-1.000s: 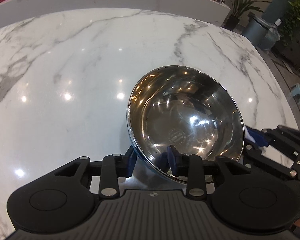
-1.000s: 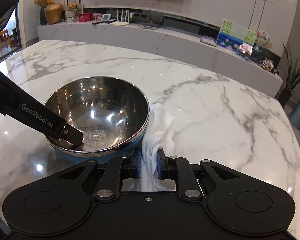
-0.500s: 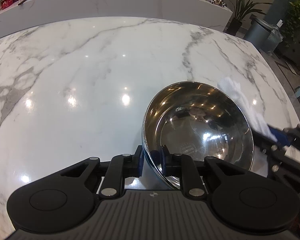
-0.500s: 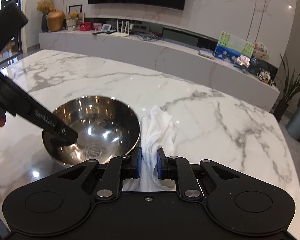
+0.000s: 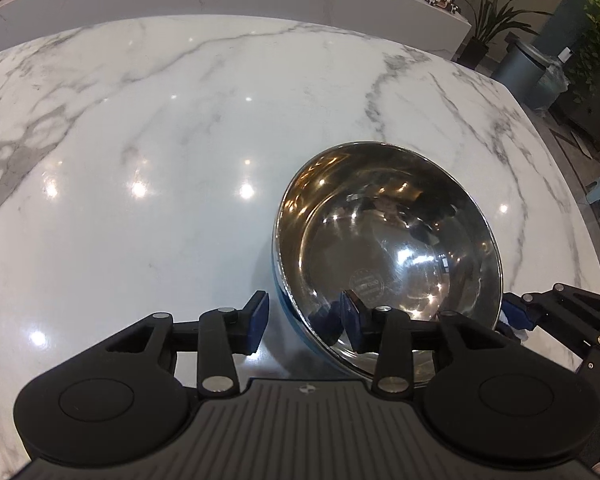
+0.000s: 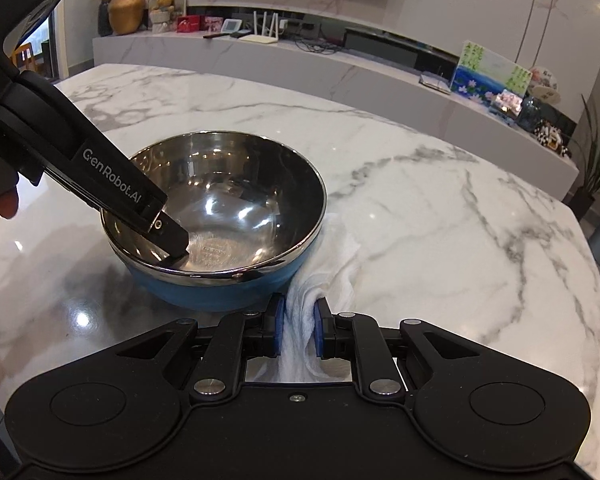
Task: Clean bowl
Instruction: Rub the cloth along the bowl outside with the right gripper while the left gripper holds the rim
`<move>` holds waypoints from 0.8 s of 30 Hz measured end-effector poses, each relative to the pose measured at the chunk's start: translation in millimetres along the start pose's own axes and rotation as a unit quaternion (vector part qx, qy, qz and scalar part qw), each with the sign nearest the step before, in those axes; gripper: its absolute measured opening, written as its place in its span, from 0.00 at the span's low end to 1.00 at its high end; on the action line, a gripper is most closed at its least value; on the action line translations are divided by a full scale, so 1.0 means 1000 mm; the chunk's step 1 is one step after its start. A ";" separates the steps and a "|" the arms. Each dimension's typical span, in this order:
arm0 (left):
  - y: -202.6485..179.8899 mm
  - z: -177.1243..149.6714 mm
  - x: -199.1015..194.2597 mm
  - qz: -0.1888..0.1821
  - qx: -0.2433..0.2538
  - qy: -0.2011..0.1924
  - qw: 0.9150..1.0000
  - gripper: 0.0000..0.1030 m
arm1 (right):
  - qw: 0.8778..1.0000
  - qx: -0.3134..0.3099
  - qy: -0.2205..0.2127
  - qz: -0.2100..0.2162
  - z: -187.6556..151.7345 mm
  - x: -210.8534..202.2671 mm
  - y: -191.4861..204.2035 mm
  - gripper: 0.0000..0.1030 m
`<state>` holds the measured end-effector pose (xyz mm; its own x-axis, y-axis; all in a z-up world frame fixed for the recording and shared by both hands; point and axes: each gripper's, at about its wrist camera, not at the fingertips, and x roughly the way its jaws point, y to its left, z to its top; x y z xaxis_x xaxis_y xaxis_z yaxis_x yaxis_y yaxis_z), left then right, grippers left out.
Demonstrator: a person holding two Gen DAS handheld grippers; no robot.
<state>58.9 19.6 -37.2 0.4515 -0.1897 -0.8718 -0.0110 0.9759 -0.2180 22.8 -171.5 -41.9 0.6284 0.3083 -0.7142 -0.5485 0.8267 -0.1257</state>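
Note:
A steel bowl point(image 5: 392, 248) with a blue outside point(image 6: 220, 220) stands on the white marble table point(image 5: 140, 140). My left gripper point(image 5: 306, 316) is open, its jaws wide apart on either side of the bowl's near rim, one finger inside the bowl, one outside. In the right wrist view that gripper point(image 6: 168, 236) reaches into the bowl from the left. My right gripper point(image 6: 298, 328) is shut on a white cloth point(image 6: 328, 264), which lies on the table against the bowl's right side. The right gripper also shows at the right edge of the left wrist view point(image 5: 518, 316).
The table's far right edge point(image 6: 580, 216) drops off toward a grey bin point(image 5: 528, 76) and plants. A long marble sideboard point(image 6: 340, 72) with small items stands behind the table.
My left gripper was shut on the bowl's rim half a second ago and has opened. The bowl has come down onto the table. My right gripper has lowered the cloth beside the bowl.

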 end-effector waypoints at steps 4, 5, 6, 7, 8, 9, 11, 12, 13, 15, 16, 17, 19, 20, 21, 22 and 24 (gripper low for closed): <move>-0.002 0.000 -0.002 0.002 0.015 -0.004 1.000 0.25 | 1.000 -0.001 -0.007 -0.004 0.003 -0.004 -0.003 0.13; -0.001 0.001 -0.003 0.003 0.018 -0.006 1.000 0.23 | 1.000 -0.002 -0.011 -0.006 0.004 -0.006 -0.005 0.13; 0.000 0.002 -0.003 0.003 0.020 -0.008 1.000 0.20 | 1.000 -0.002 -0.016 -0.009 0.006 -0.008 -0.009 0.13; 0.001 0.003 -0.004 0.003 0.022 -0.010 1.000 0.19 | 1.000 -0.002 -0.021 -0.012 0.008 -0.011 -0.011 0.13; 0.002 0.004 -0.005 0.005 0.023 -0.011 1.000 0.17 | 1.000 -0.001 -0.025 -0.014 0.010 -0.013 -0.014 0.13; 0.003 0.005 -0.006 0.007 0.025 -0.012 1.000 0.16 | 0.999 0.000 -0.030 -0.014 0.012 -0.016 -0.016 0.13; 0.004 0.007 -0.007 0.011 0.028 -0.014 0.999 0.14 | 0.999 0.001 -0.040 -0.013 0.014 -0.020 -0.020 0.13; 0.005 0.007 -0.007 0.011 0.028 -0.014 0.999 0.14 | 0.999 -0.001 -0.045 -0.011 0.016 -0.023 -0.021 0.13; 0.005 0.008 -0.007 0.011 0.028 -0.014 0.999 0.14 | 0.999 -0.005 -0.046 -0.009 0.017 -0.024 -0.020 0.13; 0.004 0.008 -0.007 0.011 0.028 -0.014 0.999 0.14 | 0.999 -0.014 -0.047 -0.004 0.018 -0.026 -0.019 0.13; 0.004 0.008 -0.006 0.012 0.028 -0.014 0.999 0.14 | 0.999 -0.018 -0.045 -0.002 0.018 -0.025 -0.017 0.13; 0.004 0.008 -0.006 0.013 0.029 -0.014 0.999 0.14 | 0.999 -0.021 -0.042 0.000 0.017 -0.023 -0.015 0.13; 0.004 0.009 -0.006 0.014 0.028 -0.014 0.999 0.14 | 0.999 -0.026 -0.035 0.002 0.013 -0.021 -0.011 0.13; 0.004 0.009 -0.006 0.014 0.027 -0.014 0.999 0.14 | 0.999 -0.028 -0.032 0.004 0.012 -0.019 -0.009 0.13; 0.005 0.008 -0.005 0.014 0.025 -0.013 1.000 0.14 | 0.999 -0.029 -0.028 0.007 0.010 -0.017 -0.007 0.13; 0.005 0.008 -0.005 0.014 0.023 -0.012 1.000 0.14 | 0.999 -0.030 -0.025 0.010 0.009 -0.016 -0.005 0.13; 0.005 0.008 -0.004 0.014 0.020 -0.011 1.000 0.14 | 0.999 -0.032 -0.018 0.016 0.006 -0.012 -0.001 0.13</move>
<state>64.4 26.3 -30.8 0.4703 -0.1608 -0.8678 0.0122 0.9843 -0.1758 19.0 -173.3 -28.9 0.6292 0.3509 -0.6935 -0.6017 0.7848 -0.1488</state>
